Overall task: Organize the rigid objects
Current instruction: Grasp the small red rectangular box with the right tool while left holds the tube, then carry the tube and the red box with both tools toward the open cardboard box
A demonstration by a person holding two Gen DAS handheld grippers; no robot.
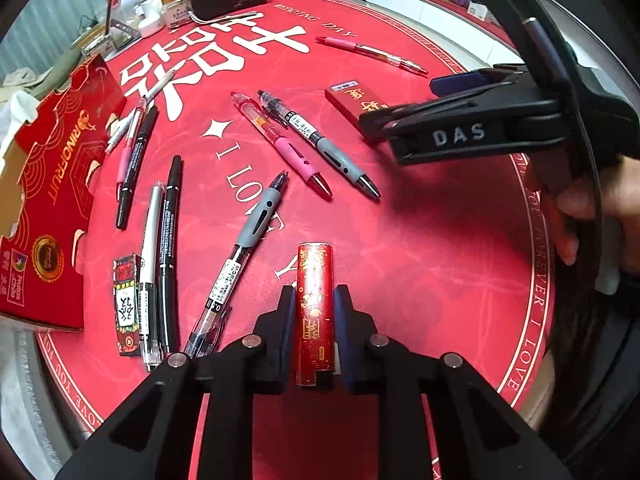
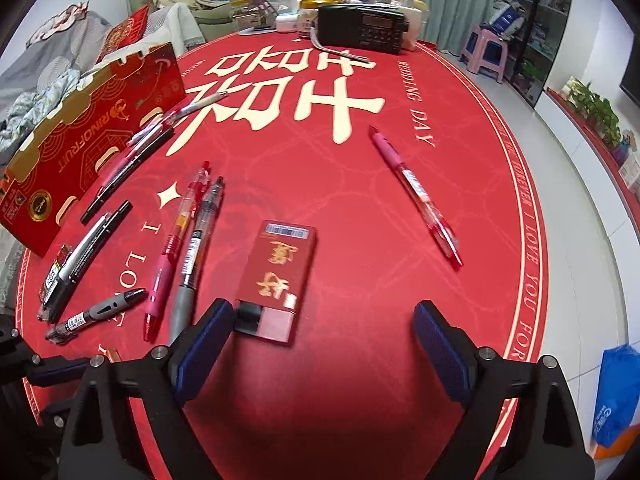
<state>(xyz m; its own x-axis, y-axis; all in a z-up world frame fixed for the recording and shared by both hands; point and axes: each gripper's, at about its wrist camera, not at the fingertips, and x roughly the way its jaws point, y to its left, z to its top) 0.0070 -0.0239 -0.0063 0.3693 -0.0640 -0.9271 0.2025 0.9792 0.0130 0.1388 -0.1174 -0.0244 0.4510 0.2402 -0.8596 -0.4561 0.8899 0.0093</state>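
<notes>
My left gripper is shut on a red lighter with gold print, held between its blue pads just above the red table mat. My right gripper is open and empty, hovering just short of a flat red box with gold characters; it also shows in the left wrist view, over that red box. Several pens lie scattered: a pink pen, grey-grip pens, black markers, and a lone pink pen at the right.
An open red Rinofruit carton stands at the mat's left edge. A small patterned box lies beside the markers. A black radio, jars and clutter crowd the far edge. A hand holds the right gripper.
</notes>
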